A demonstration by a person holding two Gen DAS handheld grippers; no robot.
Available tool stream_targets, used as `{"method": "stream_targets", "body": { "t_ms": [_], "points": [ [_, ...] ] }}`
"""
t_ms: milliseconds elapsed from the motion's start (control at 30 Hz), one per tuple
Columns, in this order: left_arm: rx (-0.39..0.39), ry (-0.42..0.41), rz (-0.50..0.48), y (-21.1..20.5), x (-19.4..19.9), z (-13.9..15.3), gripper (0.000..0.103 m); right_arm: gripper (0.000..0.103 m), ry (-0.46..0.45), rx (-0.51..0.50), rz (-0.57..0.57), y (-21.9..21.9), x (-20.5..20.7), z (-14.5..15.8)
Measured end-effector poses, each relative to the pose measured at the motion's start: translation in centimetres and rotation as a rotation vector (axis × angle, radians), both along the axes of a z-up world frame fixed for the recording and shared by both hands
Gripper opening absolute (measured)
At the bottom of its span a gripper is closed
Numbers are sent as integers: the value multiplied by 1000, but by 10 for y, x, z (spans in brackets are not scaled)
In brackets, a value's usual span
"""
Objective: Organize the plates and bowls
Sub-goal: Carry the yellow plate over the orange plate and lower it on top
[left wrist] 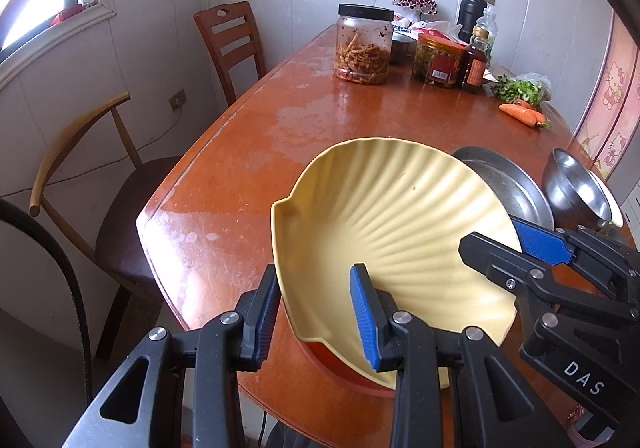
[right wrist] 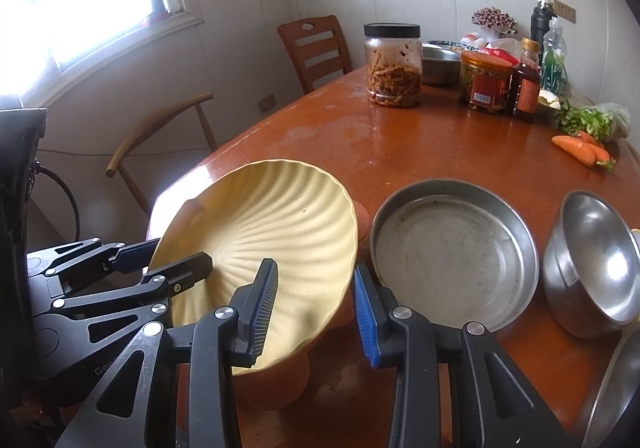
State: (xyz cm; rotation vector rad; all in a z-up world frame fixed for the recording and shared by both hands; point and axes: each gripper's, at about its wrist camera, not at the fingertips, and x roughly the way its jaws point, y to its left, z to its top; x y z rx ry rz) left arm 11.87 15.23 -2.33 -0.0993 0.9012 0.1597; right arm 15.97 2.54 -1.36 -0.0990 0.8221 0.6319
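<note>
A: How is the yellow ribbed bowl located?

B: It is held tilted over the near edge of the worktop, above an orange dish of which only the underside and rim are seen. Whether the two are touching cannot be told.

A: How is it gripped?

B: The rim is clamped from two sides. The left gripper is closed narrowly on the near rim, with one finger inside the bowl and the other outside. The right gripper is closed likewise on the opposite rim, with one blue pad inside and one outside. In each wrist view the other gripper is seen on the far side of the bowl.

A: What is placed beside it?

B: A flat steel pan is set just to the right, flat on the worktop. Further right, a steel bowl is seen lying tilted.

A: And beyond?

B: At the far end a black-lidded jar, a red-labelled jar, a sauce bottle, greens and carrots are grouped. Two chairs are positioned along the left side.
</note>
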Motion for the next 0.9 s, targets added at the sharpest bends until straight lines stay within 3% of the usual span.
{"method": "stream_targets", "body": {
  "t_ms": [900],
  "points": [
    [21, -15, 11, 2, -5, -7, 36, 40, -5, -38, 3, 5, -4, -10]
  ]
}}
